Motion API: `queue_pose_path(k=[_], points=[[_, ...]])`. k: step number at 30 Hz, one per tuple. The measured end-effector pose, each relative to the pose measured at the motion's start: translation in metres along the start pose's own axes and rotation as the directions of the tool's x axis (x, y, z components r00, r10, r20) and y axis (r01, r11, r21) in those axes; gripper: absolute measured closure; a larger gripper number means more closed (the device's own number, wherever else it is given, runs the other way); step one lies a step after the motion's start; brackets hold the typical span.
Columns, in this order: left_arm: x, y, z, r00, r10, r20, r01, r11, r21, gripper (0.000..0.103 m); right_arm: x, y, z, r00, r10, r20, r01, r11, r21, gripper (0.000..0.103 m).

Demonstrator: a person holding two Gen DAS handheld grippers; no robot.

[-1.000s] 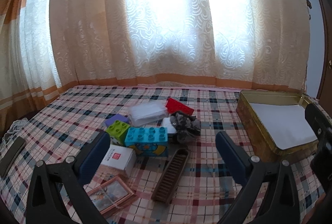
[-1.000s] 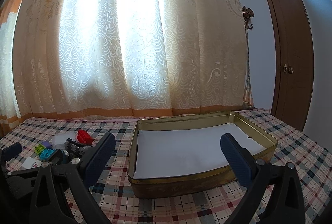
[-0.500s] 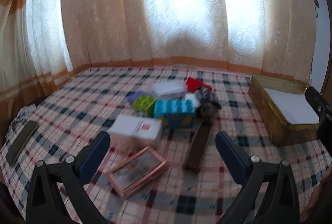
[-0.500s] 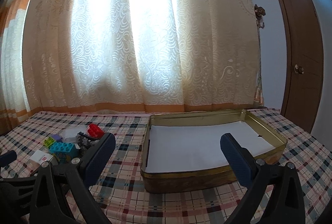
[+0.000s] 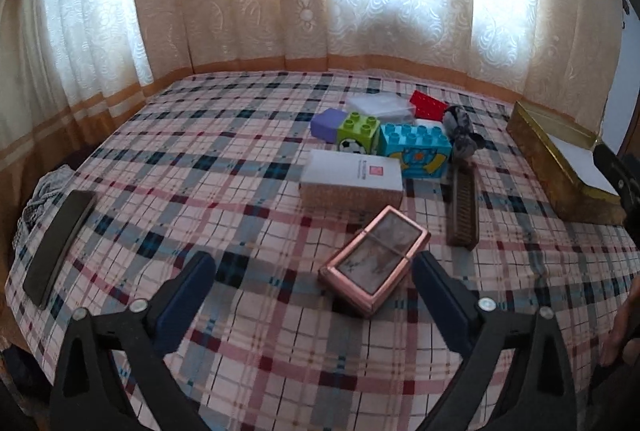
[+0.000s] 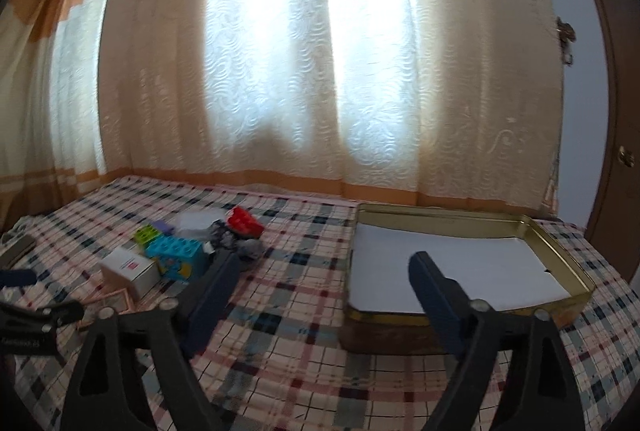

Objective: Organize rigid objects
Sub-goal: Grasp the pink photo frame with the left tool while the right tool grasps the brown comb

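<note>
Toys and boxes lie in a bunch on the checked cloth (image 5: 224, 191): a white box (image 5: 352, 173) with a small red square label whose writing is too blurry to read, a blue block (image 5: 416, 149), a green block (image 5: 358, 133) with a football picture, and a pink framed box (image 5: 374, 261) nearest the left gripper (image 5: 314, 285). That gripper's fingers have just been closing a little but stand wide apart with nothing between them. The right gripper (image 6: 324, 281), also just closing, is apart and empty too, near the gold tin (image 6: 560, 243) lined with white paper.
</note>
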State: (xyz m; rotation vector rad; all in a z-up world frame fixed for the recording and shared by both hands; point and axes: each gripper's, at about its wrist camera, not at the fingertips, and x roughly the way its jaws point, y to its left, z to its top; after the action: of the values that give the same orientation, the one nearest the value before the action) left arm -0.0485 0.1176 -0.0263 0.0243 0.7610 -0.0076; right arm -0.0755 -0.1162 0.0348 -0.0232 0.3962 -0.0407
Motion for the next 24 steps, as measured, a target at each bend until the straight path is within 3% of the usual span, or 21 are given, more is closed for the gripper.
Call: queue_pose_path(k=[4, 7, 12, 15, 18, 20, 24], points=[[0.013, -0.019, 0.005, 0.998, -0.045, -0.053, 0.049, 0.995, 0.085, 0.01, 0.002, -0.001, -0.001, 1.0, 0.014, -0.014, -0.014, 1.0, 0.01, 0.018], [0.023, -0.028, 0.007, 0.996, -0.037, -0.076, 0.047, 0.99, 0.132, 0.013, 0.002, -0.001, -0.002, 1.0, 0.018, -0.024, -0.018, 1.0, 0.016, 0.018], [0.04, -0.023, 0.004, 0.986, -0.088, -0.144, 0.102, 0.99, 0.094, 0.028, 0.002, 0.001, -0.001, 0.999, 0.043, -0.028, -0.043, 0.999, 0.005, 0.018], [0.039, -0.021, 0.004, 0.983, -0.119, -0.138, 0.131, 0.989, 0.076, 0.04, 0.005, 0.003, -0.001, 0.997, 0.062, -0.043, -0.062, 0.998, 0.003, 0.018], [0.036, -0.024, 0.004, 0.984, -0.124, -0.132, 0.135, 0.987, 0.085, 0.047, 0.01, 0.008, -0.001, 0.993, 0.097, -0.073, -0.098, 0.995, -0.006, 0.027], [0.036, -0.023, 0.004, 0.983, -0.13, -0.131, 0.141, 0.987, 0.079, 0.047, 0.017, 0.014, -0.002, 0.985, 0.127, -0.12, -0.13, 0.991, -0.016, 0.04], [0.032, -0.017, 0.004, 0.982, -0.149, -0.119, 0.155, 0.987, 0.04, 0.047, 0.04, 0.03, -0.008, 0.936, 0.238, -0.259, -0.239, 0.971, 0.027, 0.041]])
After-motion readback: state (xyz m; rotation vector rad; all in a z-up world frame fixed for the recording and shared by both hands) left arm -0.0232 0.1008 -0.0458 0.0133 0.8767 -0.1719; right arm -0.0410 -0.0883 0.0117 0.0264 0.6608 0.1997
